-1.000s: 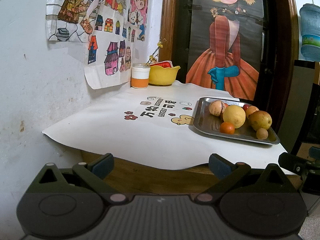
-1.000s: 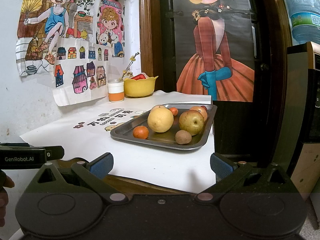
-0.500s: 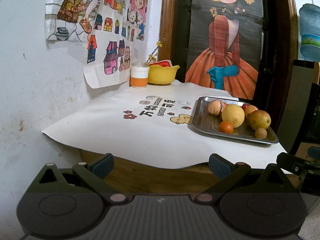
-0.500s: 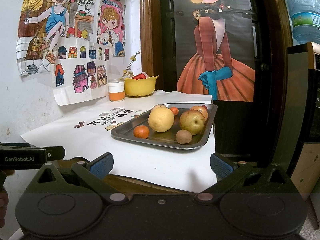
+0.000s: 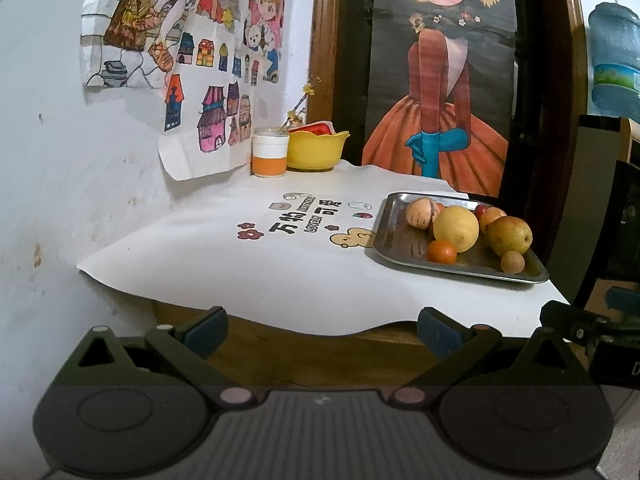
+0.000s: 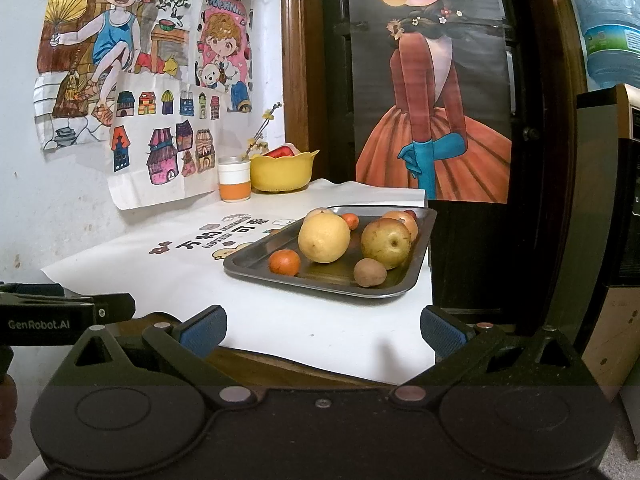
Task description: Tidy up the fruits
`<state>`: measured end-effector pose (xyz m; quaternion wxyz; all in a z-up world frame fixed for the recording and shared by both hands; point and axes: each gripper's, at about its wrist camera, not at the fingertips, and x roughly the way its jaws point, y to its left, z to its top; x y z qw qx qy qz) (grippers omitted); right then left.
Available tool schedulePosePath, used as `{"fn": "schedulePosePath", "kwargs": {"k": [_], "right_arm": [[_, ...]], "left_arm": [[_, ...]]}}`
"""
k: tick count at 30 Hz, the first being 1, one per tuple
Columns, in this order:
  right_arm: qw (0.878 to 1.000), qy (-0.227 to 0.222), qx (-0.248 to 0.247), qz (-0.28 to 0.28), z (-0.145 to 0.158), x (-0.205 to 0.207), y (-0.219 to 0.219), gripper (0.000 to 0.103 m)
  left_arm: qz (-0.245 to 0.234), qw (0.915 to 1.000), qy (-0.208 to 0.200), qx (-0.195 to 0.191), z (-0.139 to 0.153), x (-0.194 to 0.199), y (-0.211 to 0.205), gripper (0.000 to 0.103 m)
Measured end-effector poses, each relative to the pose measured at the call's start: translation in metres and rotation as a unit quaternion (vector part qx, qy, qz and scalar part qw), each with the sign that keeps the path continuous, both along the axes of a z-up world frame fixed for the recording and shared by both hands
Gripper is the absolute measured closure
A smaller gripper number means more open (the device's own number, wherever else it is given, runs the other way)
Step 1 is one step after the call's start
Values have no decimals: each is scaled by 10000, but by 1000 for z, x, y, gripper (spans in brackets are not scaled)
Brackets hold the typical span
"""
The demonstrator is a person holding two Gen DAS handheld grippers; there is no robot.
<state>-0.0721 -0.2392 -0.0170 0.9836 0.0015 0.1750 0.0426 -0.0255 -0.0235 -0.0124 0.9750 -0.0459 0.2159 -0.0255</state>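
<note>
The fruit tray (image 6: 416,236) lies straight ahead of the right gripper (image 6: 322,330), nearer than the left gripper (image 5: 322,330); both sets of fingers stand wide, empty.

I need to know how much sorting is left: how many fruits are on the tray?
7 visible on the tray: front, tangerine and kiwi; middle, lemon and pear; back, a speckled fruit, an orange-pink one, a red one. More may hide behind.

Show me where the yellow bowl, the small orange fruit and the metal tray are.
yellow bowl (image 6: 280,178): right wrist view, front wall.
small orange fruit (image 6: 284,262): right wrist view, middle.
metal tray (image 5: 460,271): left wrist view, near rim.
</note>
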Motion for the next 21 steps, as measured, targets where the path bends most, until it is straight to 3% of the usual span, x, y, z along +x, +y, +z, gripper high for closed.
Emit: {"fn": "schedulePosePath", "kwargs": {"k": [21], "right_arm": [[10000,39,-24,29,-6,-4,7,1]], "left_arm": [[-54,10000,0,51,-1,1,-2,0]]}}
